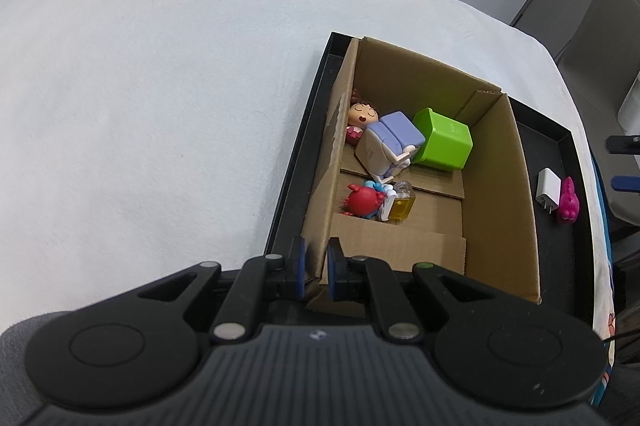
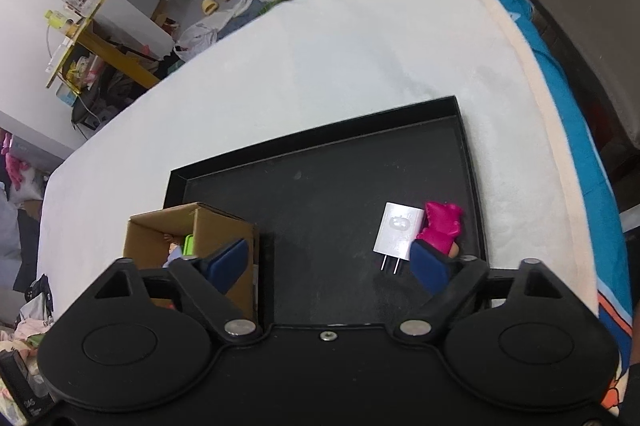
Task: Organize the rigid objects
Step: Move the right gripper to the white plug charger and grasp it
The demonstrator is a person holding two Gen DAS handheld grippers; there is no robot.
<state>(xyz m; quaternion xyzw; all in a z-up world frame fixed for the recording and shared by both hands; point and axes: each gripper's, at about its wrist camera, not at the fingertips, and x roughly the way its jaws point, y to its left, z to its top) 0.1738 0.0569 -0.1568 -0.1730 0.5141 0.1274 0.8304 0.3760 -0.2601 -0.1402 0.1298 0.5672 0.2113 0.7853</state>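
Steady the brown cardboard box [image 1: 496, 186] with left claw [image 1: 316, 268] clenched on its wall, lower spread-open right claw [image 2: 334, 262] around white plug-in charger [image 2: 396, 232] at one o'clock.

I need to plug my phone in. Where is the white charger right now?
The white charger lies on the black tray, outside the cardboard box to its right, touching the pink toy.

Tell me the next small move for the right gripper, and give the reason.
Probably lower the right gripper and centre it on the white charger. It is open and holds nothing, while the charger and the pink toy lie loose on the black tray, outside the cardboard box that the left gripper grips by its wall.
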